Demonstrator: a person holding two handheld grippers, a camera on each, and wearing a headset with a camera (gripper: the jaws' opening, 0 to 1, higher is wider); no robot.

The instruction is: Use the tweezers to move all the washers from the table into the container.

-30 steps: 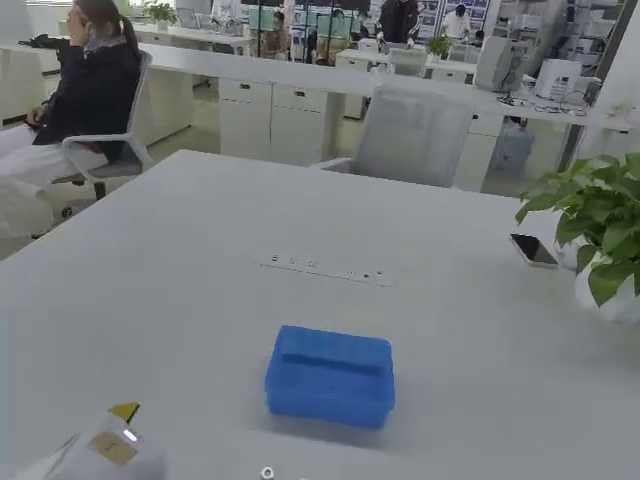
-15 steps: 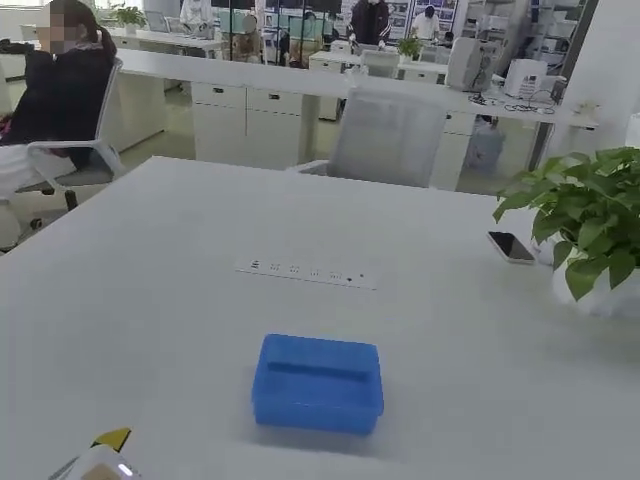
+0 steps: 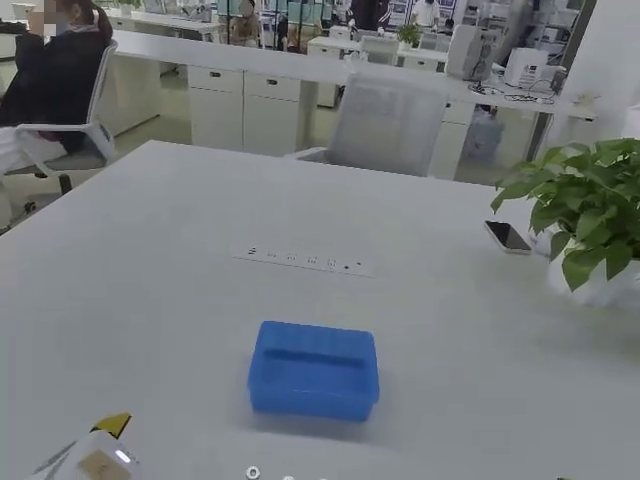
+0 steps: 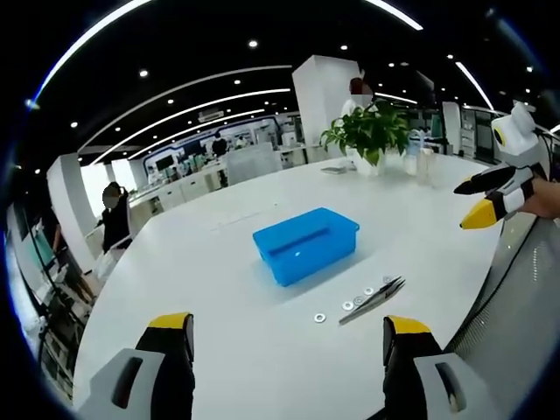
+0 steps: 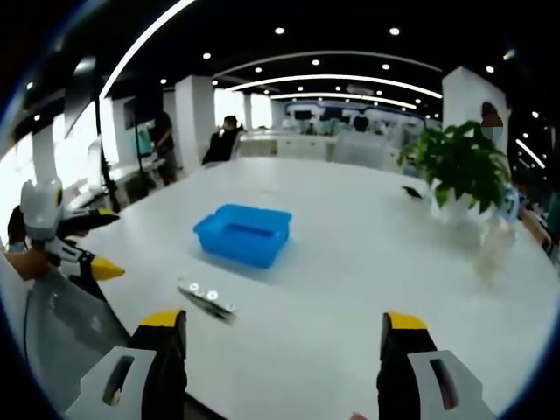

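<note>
Nothing done yet: washers [image 4: 347,306] and tweezers [image 4: 374,294] lie beside the empty-looking container [image 4: 306,243]; left gripper [image 4: 284,350] and right gripper [image 5: 280,346] both spread, holding nothing

blue container [image 3: 312,392] plastic, matt; tweezers [image 4: 374,299] likely metal, shiny

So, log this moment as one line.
left gripper open | right gripper open | metal tweezers, small washers on white table beside blue plastic container
</note>
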